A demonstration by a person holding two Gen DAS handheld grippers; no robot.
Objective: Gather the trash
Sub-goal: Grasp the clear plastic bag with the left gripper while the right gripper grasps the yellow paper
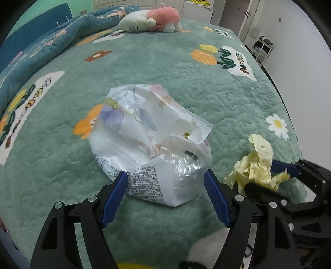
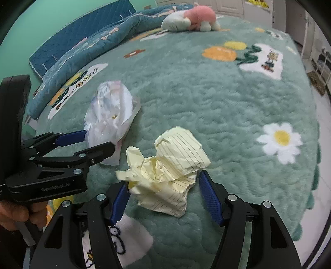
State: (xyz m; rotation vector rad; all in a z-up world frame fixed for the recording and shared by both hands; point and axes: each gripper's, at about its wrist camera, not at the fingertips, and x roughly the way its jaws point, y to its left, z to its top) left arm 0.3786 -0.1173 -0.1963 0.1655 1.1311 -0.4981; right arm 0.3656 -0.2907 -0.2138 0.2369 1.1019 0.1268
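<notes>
A crumpled white plastic wrapper [image 1: 149,134] lies on the green blanket [image 1: 165,68]. My left gripper [image 1: 165,175] points down at it, jaws wide, with the wrapper's near end between the blue pads; I see no squeeze. Just to its right sits a ball of crumpled yellow lined paper [image 2: 173,165]. My right gripper [image 2: 163,182] straddles that paper, its left pad touching an edge and the right pad just beside it. The right wrist view also shows the wrapper [image 2: 109,109] and the left gripper [image 2: 99,140] around it. The left wrist view shows the yellow paper [image 1: 256,163] too.
A pink and white plush toy [image 1: 153,18] and a bunched blue quilt [image 1: 41,47] lie at the far side of the bed. The bed's edge [image 2: 314,165] drops to a pale floor on the right. A hand [image 2: 12,213] grips the left tool's handle.
</notes>
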